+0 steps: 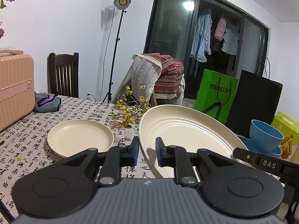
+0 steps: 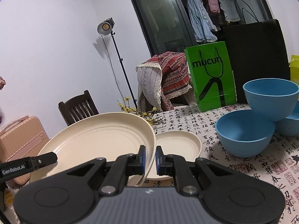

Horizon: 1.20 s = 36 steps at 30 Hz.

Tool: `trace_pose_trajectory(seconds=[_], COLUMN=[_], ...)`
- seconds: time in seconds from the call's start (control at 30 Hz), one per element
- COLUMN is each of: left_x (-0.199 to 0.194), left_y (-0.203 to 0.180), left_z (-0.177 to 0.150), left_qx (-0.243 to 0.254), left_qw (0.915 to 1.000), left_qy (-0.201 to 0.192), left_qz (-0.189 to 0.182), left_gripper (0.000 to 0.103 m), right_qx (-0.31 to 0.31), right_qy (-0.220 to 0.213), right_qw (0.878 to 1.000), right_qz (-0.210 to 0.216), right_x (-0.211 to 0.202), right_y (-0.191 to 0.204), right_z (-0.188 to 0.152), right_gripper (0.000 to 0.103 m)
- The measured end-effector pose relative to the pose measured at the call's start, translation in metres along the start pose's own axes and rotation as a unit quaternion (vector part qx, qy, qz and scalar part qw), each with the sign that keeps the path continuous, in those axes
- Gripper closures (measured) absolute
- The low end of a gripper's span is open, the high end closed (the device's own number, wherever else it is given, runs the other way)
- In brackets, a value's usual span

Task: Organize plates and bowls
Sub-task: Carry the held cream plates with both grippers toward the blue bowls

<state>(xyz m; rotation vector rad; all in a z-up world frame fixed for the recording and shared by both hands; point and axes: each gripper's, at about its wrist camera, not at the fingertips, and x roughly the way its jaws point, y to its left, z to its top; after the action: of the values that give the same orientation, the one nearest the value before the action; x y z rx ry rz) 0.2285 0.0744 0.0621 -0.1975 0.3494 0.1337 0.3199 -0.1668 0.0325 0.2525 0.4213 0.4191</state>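
Both grippers, left (image 1: pixel 147 150) and right (image 2: pixel 151 157), clamp the large cream plate (image 2: pixel 104 140) by opposite rims, lifted above the tablecloth; the small cream plate (image 1: pixel 80 136) waits (blue bowls (image 2: pixel 244 132) unstacked).

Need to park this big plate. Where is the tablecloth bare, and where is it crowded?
Bare cloth: between the small cream plate and the front blue bowl, running back to the green bag. Also left of that plate, toward the pink suitcase. Crowded: the blue bowls and the yellow flowers.

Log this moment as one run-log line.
left hand-held gripper: shut on large cream plate | right hand-held gripper: same plate | plate: lifted, tilted
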Motion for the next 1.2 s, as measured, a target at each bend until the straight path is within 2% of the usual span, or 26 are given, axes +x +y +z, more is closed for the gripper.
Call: trace_pose_trajectory(seconds=[1.2], left_x=[-0.057], left_y=[-0.036], left_z=[-0.025], left_qx=[0.008], left_qw=[0.9992], left_qy=[-0.013], left_qz=[-0.038], left_gripper=[0.085], right_qx=[0.008], right_qy=[-0.031], right_qw=[0.999], right_qz=[-0.025], right_x=[-0.08], right_y=[-0.021], right_z=[-0.016], right_gripper=[0.092])
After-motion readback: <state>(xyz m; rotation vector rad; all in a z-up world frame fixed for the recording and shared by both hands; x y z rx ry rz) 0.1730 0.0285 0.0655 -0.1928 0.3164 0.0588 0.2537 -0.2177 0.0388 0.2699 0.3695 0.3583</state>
